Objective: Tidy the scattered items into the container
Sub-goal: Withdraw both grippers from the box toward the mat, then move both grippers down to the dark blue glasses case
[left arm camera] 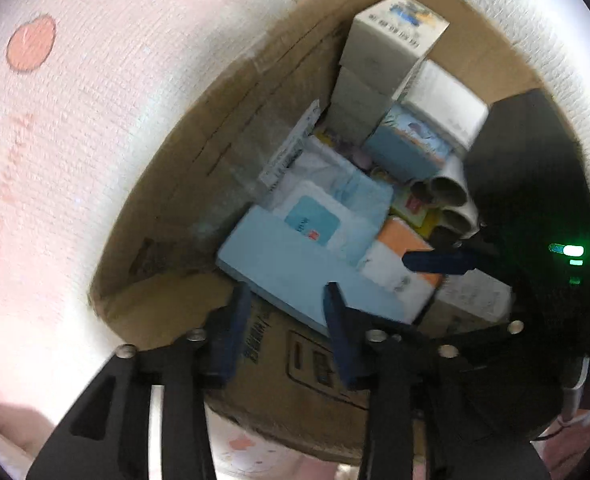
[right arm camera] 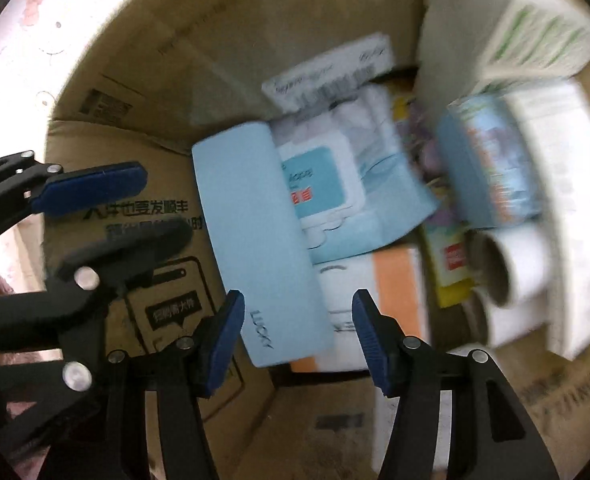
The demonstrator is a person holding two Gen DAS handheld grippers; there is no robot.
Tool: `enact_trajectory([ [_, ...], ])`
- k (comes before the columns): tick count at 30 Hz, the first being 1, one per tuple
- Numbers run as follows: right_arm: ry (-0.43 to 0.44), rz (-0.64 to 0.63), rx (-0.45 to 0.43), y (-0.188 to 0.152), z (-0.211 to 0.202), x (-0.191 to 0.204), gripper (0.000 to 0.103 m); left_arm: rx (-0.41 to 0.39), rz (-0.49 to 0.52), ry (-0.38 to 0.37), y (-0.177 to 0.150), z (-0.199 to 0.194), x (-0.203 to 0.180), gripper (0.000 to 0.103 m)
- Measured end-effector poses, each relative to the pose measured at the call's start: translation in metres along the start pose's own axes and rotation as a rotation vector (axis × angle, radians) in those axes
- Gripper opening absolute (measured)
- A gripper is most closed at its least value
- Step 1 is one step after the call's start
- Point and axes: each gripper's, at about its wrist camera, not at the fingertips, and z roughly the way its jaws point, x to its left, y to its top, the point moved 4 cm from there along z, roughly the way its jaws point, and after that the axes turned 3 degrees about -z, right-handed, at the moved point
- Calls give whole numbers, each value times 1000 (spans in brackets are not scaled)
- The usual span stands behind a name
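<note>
Two grippers over a brown corrugated cardboard box (left arm camera: 183, 184), both spread and gripping nothing: left gripper (left arm camera: 289, 292) above the near flap, right gripper (right arm camera: 295, 300) astride a smooth, rounded pale-blue case (right arm camera: 255, 240) without touching it. Packed inside: soft wipes pack (right arm camera: 323, 184) beside the case, orange-and-white carton (left arm camera: 405, 258), stacked white cartons (left arm camera: 383, 56) upright against the far wall, paper rolls (left arm camera: 451, 200) with hollow cores, yellow packet (right arm camera: 451, 268). Outside, ribbed white mat (left arm camera: 95, 120) with pink dots. Right-wrist view blurred.
</note>
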Motion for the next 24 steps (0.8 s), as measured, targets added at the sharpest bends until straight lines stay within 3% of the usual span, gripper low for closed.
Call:
enact_trajectory([
  [2,-20,1,-62,-9,-21,5,56,-65,-2,-18,-8,-12,-3,49],
  [7,-125,-45,-268,-39,-67,34,61,-323,-2,-19,-35,-55,1,54],
  [8,-132,-55,-290,-35,-76,8,62,-360,-13,-34,-39,-61,2,57],
  [9,-134,-71,-329,-41,-84,19,63,-404,-30,-47,-46,-68,5,58],
  [10,-128,-81,-346,-56,-79,11,63,-445,-45,-49,-54,-72,8,58],
  [12,-112,-97,-391,-66,-74,36,64,-521,-62,-32,-67,-81,16,58],
  [18,-135,-195,-499,-71,-35,84,70,-708,-122,-5,-110,-97,45,59],
  [24,-88,-277,-548,-67,2,123,70,-804,-242,-35,-155,-92,92,61],
])
